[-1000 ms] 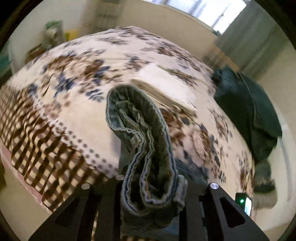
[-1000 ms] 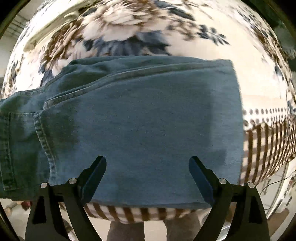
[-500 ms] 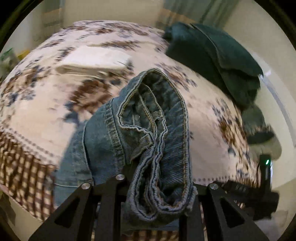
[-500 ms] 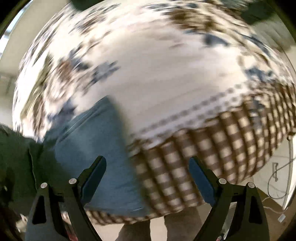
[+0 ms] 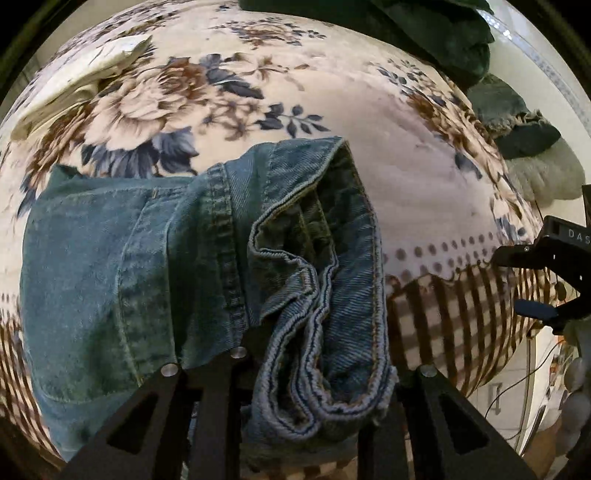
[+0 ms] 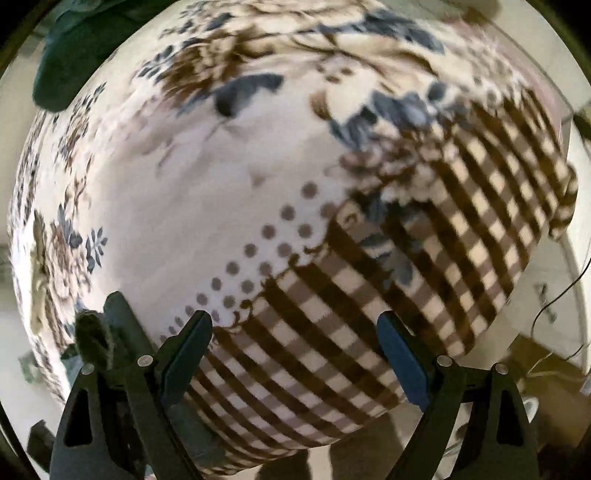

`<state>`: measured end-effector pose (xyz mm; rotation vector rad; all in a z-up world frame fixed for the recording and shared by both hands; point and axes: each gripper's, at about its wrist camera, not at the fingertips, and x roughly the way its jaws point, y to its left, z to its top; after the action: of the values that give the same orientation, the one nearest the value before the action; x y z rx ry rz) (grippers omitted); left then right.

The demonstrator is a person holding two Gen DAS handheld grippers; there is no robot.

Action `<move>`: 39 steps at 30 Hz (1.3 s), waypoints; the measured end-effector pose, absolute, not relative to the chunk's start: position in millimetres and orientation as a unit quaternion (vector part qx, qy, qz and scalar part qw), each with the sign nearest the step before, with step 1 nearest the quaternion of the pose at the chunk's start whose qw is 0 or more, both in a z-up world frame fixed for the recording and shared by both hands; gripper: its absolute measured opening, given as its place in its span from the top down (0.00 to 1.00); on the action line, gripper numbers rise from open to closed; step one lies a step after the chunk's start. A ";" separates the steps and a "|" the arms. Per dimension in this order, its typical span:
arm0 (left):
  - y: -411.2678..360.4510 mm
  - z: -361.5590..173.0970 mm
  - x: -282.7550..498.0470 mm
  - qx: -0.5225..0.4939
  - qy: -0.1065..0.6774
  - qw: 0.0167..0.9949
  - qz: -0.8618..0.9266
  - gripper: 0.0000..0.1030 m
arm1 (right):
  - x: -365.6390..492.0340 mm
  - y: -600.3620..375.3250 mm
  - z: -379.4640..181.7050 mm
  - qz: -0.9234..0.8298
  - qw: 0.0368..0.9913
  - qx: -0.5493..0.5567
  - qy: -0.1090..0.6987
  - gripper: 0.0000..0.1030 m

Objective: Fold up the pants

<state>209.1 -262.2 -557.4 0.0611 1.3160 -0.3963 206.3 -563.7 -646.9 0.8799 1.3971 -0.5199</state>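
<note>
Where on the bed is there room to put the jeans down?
Bare blanket lies right of the jeans, between them and the dark clothes. The far-left corner holds a pale folded cloth. The right gripper hovers open over bare blanket.

Soft, even indoor daylight in both views, no hard glare. Heavy fisheye bulge throughout, dark vignette ring at every corner. Left wrist view sharp: crisp stitching and weave on the bunched blue denim pants, clear petals on the cream floral blanket with brown checked border; deep shadow under the denim folds. Slight softness toward the dark green cloth heap at the rim. Right wrist view smeared by motion blur, flowers streaked, checks doubled; only the black two-finger right gripper sharp.
</note>
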 end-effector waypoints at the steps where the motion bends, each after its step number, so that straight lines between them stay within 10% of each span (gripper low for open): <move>1: -263.1 -554.6 212.0 0.026 0.613 0.768 -0.183 0.83 | 204.1 -564.9 -648.1 -0.223 0.646 0.395 0.614 0.10; 7: -260.2 -529.9 217.5 0.028 0.630 0.755 -0.179 0.73 | 216.8 -539.0 -642.8 -0.163 0.655 0.417 0.609 0.10; 11: -245.6 -505.3 223.8 -0.007 0.632 0.753 -0.184 0.46 | 227.4 -522.3 -630.5 -0.118 0.660 0.430 0.604 0.10; 12: -241.3 -501.0 225.9 -0.022 0.632 0.751 -0.189 0.21 | 230.8 -516.9 -627.6 -0.107 0.662 0.430 0.604 0.10; 14: -229.1 -487.5 229.2 -0.051 0.629 0.751 -0.191 0.03 | 238.6 -506.8 -622.6 -0.085 0.663 0.433 0.605 0.10; 29: -77.9 -500.8 271.2 -0.076 0.617 0.782 0.039 0.03 | 317.3 -396.5 -666.7 0.069 0.630 0.387 0.669 0.10; 30: -70.1 -506.8 272.4 -0.072 0.620 0.780 0.052 0.03 | 321.2 -386.3 -674.2 0.067 0.629 0.363 0.685 0.13; 34: -49.4 -519.0 277.1 -0.074 0.623 0.775 0.073 0.03 | 322.3 -354.6 -658.8 0.043 0.682 0.257 0.684 0.85; 39: -51.0 -519.4 290.2 -0.090 0.622 0.777 0.042 0.03 | 298.8 -367.1 -589.2 0.007 0.730 0.249 0.637 0.91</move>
<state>290.2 -51.0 -519.4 -0.1943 1.3462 0.0913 298.8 -367.1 -589.2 0.5483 1.4026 0.0146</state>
